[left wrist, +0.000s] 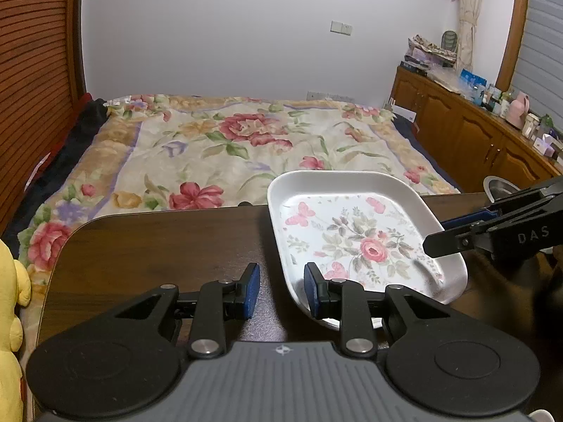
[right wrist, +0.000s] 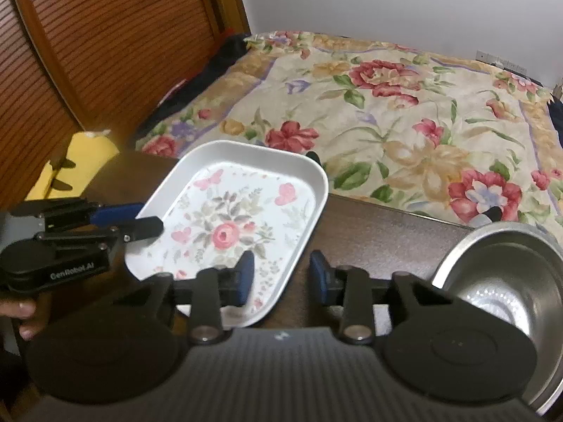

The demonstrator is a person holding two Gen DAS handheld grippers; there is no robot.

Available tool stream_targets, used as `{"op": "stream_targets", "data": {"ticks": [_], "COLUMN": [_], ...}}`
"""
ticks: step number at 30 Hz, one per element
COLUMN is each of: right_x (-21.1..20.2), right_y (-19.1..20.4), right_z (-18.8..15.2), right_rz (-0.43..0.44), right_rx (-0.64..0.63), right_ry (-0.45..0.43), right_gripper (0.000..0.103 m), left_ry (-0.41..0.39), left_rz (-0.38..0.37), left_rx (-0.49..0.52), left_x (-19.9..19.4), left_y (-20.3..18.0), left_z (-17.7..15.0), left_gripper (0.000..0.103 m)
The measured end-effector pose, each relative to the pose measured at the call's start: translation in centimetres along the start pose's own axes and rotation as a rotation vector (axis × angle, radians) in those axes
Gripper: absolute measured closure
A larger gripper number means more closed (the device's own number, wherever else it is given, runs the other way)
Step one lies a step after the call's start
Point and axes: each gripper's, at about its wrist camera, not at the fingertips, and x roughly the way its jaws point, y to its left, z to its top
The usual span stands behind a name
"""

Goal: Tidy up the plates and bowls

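Observation:
A white rectangular plate [left wrist: 355, 239] [right wrist: 232, 225] with a pink rose and butterfly print lies on the dark wooden table [left wrist: 158, 246] [right wrist: 380, 232]. My left gripper [left wrist: 281, 290] [right wrist: 140, 219] is open, with its jaws on either side of the plate's left rim. At the opposite rim, my right gripper [right wrist: 281, 274] [left wrist: 440, 235] is open too, one finger over the plate and the other over the table. A steel bowl [right wrist: 492, 281] [left wrist: 499, 186] stands upright on the table just right of the right gripper.
A bed with a floral cover [left wrist: 228, 140] [right wrist: 404, 112] lies beyond the table's far edge. A yellow plush toy [left wrist: 10, 316] sits at the left. A wooden cabinet [left wrist: 468, 133] loaded with small items runs along the right wall. A hand [right wrist: 21, 313] holds the left gripper.

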Motion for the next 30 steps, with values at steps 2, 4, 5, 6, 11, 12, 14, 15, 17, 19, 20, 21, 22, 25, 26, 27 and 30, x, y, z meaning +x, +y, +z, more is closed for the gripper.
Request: {"op": "stream_targets", "data": {"ticks": [2, 4, 5, 6, 11, 12, 14, 15, 17, 19, 20, 21, 22, 25, 26, 27, 30], "right_x": [0.10, 0.24, 0.28, 0.33, 0.60, 0.69, 0.69, 0.68, 0.73, 0.77, 0.75, 0.76, 0.76, 0.81, 0.81, 0.80, 0.77], "right_y": [-0.09, -0.27, -0.35, -0.44, -0.75, -0.77, -0.76, -0.76, -0.65, -0.50, -0.45, -0.44, -0.46, -0.45, -0.41, -0.40, -0.37], "right_z": [0.14, 0.29, 0.32, 0.34, 0.36, 0.37, 0.36, 0.35, 0.36, 0.35, 0.34, 0.34, 0.33, 0.33, 0.32, 0.29, 0.21], "right_rz": [-0.003, 0.000, 0.000, 0.001, 0.011, 0.014, 0.015, 0.015, 0.018, 0.017, 0.016, 0.018, 0.019, 0.028, 0.033, 0.042, 0.047], "right_rx": [-0.009, -0.009, -0.009, -0.009, -0.006, -0.007, -0.012, -0.014, -0.022, -0.033, -0.036, -0.036, -0.037, -0.041, -0.044, -0.045, -0.052], "right_ry": [0.008, 0.020, 0.025, 0.029, 0.048, 0.052, 0.053, 0.055, 0.057, 0.059, 0.059, 0.058, 0.058, 0.061, 0.061, 0.062, 0.063], "right_gripper": [0.071, 0.073, 0.076, 0.077, 0.081, 0.081, 0.082, 0.082, 0.082, 0.082, 0.082, 0.082, 0.083, 0.088, 0.088, 0.088, 0.088], "left_ry": [-0.001, 0.000, 0.000, 0.000, 0.001, 0.001, 0.001, 0.002, 0.001, 0.001, 0.001, 0.001, 0.002, 0.002, 0.005, 0.010, 0.020], "left_rz": [0.000, 0.001, 0.000, 0.000, 0.002, 0.002, 0.002, 0.002, 0.003, 0.005, 0.005, 0.005, 0.005, 0.001, -0.003, -0.004, 0.008], "left_rx": [0.001, -0.002, 0.000, 0.000, -0.002, -0.003, -0.001, -0.001, 0.001, 0.003, 0.003, 0.003, 0.004, 0.002, 0.002, 0.000, 0.009], "left_x": [0.02, 0.07, 0.03, 0.05, 0.11, 0.10, 0.13, 0.14, 0.12, 0.21, 0.19, 0.20, 0.24, 0.19, 0.20, 0.20, 0.01], "left_y": [0.00, -0.01, -0.02, -0.06, -0.02, -0.03, -0.03, -0.04, -0.03, -0.01, 0.00, -0.01, -0.01, -0.07, -0.10, -0.14, -0.48], "left_z": [0.02, 0.04, 0.03, 0.03, 0.06, 0.03, 0.06, 0.06, 0.07, 0.06, 0.06, 0.06, 0.07, 0.04, 0.06, 0.08, 0.09], "left_gripper": [0.074, 0.076, 0.077, 0.077, 0.080, 0.080, 0.080, 0.080, 0.080, 0.080, 0.080, 0.080, 0.081, 0.085, 0.087, 0.087, 0.087]}}
